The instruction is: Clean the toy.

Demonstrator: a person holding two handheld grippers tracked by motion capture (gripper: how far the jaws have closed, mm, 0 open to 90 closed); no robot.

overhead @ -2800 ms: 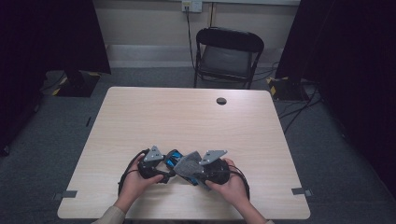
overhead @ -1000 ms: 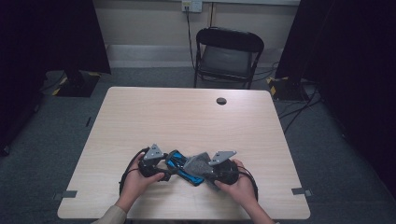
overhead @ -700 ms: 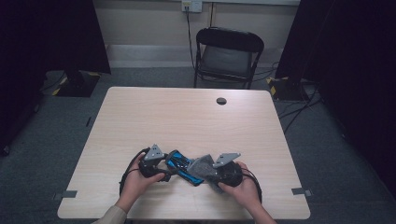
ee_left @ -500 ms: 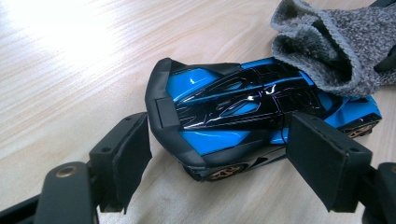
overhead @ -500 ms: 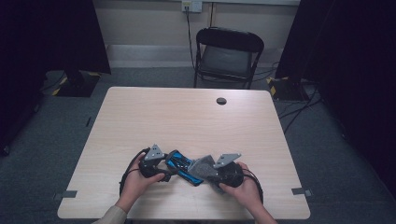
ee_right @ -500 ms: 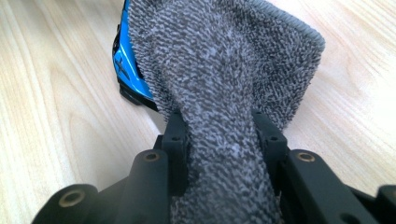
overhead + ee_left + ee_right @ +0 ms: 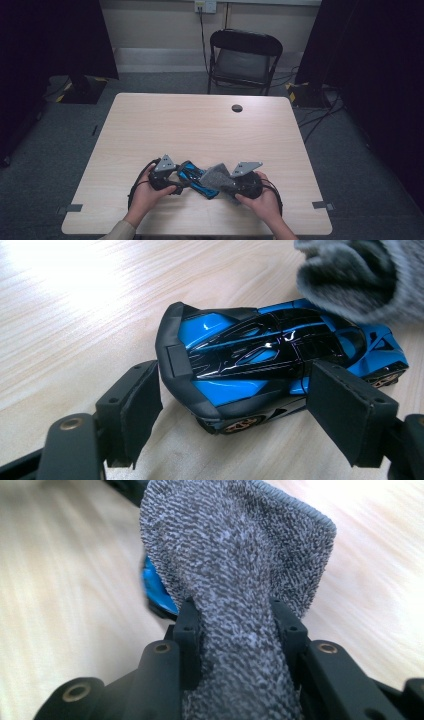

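The left hand-held gripper [image 7: 235, 400] stands wide, its pads flanking the tail of the blue toy car [image 7: 280, 360] on the counter [image 7: 75, 305] without plainly pressing it; the right hand-held gripper [image 7: 235, 625] is clamped on a grey cloth [image 7: 235, 555] that drapes over the car's far end; wiping hard could shove the loosely braced car askew, or tug the cloth free.
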